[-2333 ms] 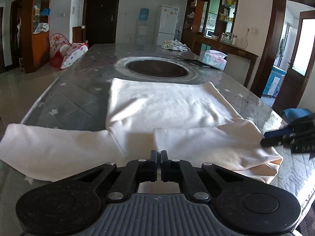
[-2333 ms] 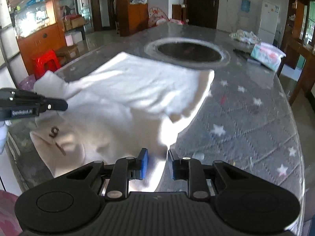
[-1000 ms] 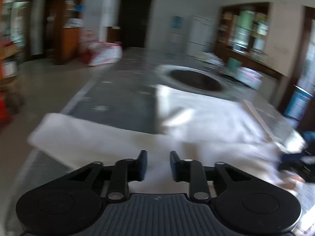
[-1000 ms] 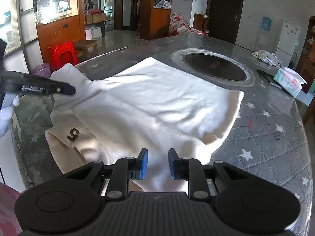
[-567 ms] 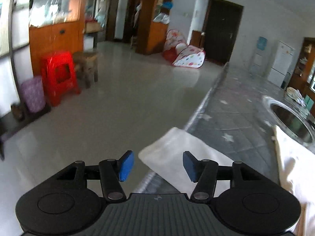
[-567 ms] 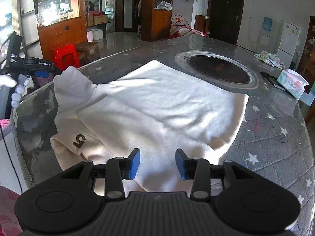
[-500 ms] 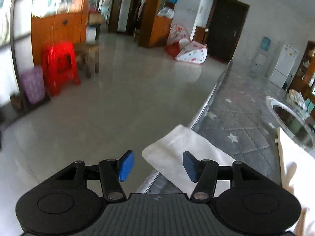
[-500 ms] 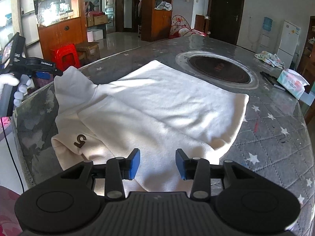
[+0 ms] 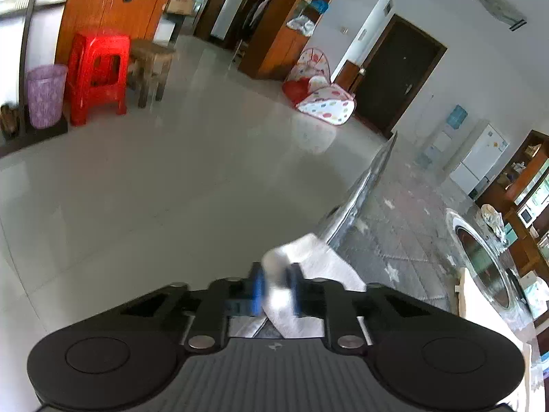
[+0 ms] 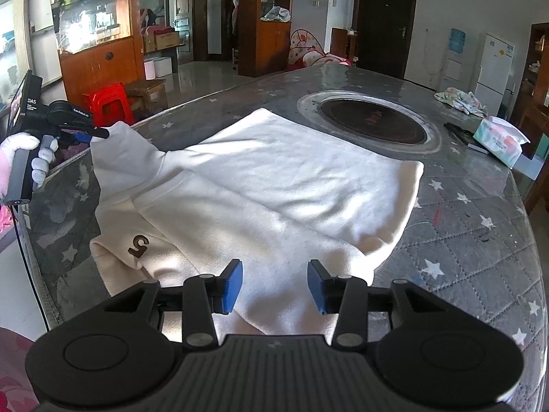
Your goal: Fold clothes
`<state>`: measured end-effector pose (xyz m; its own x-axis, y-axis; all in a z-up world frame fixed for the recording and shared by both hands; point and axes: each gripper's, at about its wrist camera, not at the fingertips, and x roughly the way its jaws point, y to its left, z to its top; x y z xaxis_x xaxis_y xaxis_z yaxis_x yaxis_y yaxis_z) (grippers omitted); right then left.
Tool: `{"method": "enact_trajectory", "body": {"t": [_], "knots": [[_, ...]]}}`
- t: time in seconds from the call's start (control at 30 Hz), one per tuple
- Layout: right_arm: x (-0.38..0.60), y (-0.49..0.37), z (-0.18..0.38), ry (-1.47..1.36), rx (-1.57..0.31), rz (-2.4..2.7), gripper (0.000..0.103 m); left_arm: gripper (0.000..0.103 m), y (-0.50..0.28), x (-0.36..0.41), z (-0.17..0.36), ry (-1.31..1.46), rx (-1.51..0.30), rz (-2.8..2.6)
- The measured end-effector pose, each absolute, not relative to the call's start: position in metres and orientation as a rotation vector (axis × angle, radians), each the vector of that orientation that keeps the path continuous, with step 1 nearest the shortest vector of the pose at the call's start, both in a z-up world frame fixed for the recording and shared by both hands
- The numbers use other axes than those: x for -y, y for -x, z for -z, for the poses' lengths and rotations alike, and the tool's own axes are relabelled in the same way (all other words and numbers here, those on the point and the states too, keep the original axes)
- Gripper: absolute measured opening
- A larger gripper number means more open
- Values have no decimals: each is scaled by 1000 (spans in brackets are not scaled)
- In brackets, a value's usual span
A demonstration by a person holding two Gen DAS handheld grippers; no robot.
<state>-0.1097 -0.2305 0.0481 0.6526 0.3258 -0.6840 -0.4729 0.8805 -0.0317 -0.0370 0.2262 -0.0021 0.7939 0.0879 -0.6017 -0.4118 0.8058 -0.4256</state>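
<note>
A cream sweatshirt (image 10: 274,185) lies spread on the grey star-patterned table (image 10: 473,226), one sleeve folded across its body, a brown "5" mark near the front left. My left gripper (image 9: 276,290) is shut on the end of the other sleeve (image 9: 308,274) at the table's left edge; it also shows in the right wrist view (image 10: 99,134), holding the sleeve end lifted. My right gripper (image 10: 274,285) is open and empty just above the folded sleeve at the near edge.
A round dark inset (image 10: 370,120) sits in the table beyond the sweatshirt. A tissue pack (image 10: 501,140), a dark remote (image 10: 463,135) and a crumpled cloth (image 10: 459,99) lie at the far right. A red stool (image 9: 97,75) and purple bin (image 9: 44,94) stand on the floor left.
My left gripper swung to the table's left edge and closed on the sleeve end, lifting it. My right gripper let go of the folded sleeve and opened wide.
</note>
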Motion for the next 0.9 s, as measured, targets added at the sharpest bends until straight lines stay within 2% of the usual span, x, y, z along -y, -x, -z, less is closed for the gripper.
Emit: {"method": "enact_trajectory", "body": {"t": [0.07, 0.23, 0.6, 0.9], "knots": [[232, 110, -49, 211, -725, -454, 42, 7, 39, -223, -3, 577, -578, -267], [237, 112, -52, 197, -709, -448, 42, 6, 49, -200, -29, 574, -509, -148], [255, 125, -60, 152, -655, -427, 42, 5, 76, -91, -92, 501, -437, 280], [278, 134, -62, 102, -626, -386, 42, 6, 85, 0, -88, 423, -514, 546]]}}
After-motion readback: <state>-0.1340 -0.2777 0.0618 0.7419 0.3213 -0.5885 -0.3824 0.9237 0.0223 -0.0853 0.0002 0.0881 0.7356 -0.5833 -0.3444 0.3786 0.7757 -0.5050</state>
